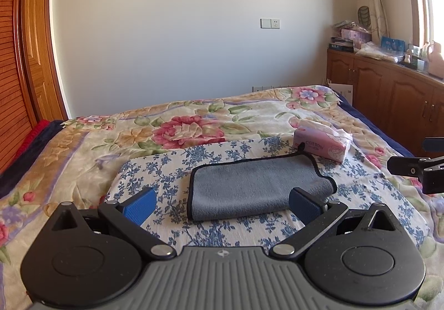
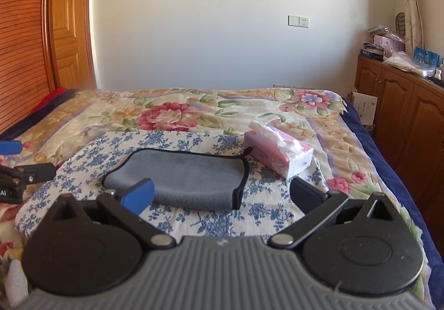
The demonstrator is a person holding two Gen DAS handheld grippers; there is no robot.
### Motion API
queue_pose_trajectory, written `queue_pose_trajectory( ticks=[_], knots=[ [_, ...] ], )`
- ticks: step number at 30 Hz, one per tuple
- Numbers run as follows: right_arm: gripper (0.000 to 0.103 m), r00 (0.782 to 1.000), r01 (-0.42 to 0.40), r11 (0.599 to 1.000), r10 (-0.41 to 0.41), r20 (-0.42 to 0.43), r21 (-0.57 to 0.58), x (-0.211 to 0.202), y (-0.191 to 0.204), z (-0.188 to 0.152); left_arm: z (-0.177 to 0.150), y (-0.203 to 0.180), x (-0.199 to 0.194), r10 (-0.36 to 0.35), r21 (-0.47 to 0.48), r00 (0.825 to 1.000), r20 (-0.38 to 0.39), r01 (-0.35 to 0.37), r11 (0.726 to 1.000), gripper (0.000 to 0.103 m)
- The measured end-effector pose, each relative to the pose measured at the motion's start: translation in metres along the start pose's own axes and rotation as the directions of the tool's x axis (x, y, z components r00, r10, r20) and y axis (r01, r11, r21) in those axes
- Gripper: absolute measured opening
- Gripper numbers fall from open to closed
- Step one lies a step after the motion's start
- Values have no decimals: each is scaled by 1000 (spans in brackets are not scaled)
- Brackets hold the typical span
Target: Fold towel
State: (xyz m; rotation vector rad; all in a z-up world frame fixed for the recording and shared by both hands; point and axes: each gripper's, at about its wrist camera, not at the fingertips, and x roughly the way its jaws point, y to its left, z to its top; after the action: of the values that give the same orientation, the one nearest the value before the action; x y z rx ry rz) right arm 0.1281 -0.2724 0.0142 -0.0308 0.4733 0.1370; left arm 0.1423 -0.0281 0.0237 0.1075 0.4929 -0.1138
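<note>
A grey towel with black edging lies folded on a blue-flowered cloth on the bed. It also shows in the right wrist view. My left gripper is open and empty, held just in front of the towel's near edge. My right gripper is open and empty, also just before the towel, with its left pad over the towel's near left part. Each gripper shows at the edge of the other's view, the right one and the left one.
A pink tissue pack lies beside the towel's far right corner, also in the right wrist view. The bed carries a flowered blanket. Wooden cabinets stand on the right, a wooden door on the left.
</note>
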Motion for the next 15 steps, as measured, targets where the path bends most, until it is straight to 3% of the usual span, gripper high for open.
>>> queue_pose_trajectory(
  ticks=[15],
  knots=[
    [103, 1000, 4, 1000, -4, -6, 2, -23, 8, -24, -30, -1, -28, -13, -5, 1000, -13, 13, 1000, 103]
  ],
)
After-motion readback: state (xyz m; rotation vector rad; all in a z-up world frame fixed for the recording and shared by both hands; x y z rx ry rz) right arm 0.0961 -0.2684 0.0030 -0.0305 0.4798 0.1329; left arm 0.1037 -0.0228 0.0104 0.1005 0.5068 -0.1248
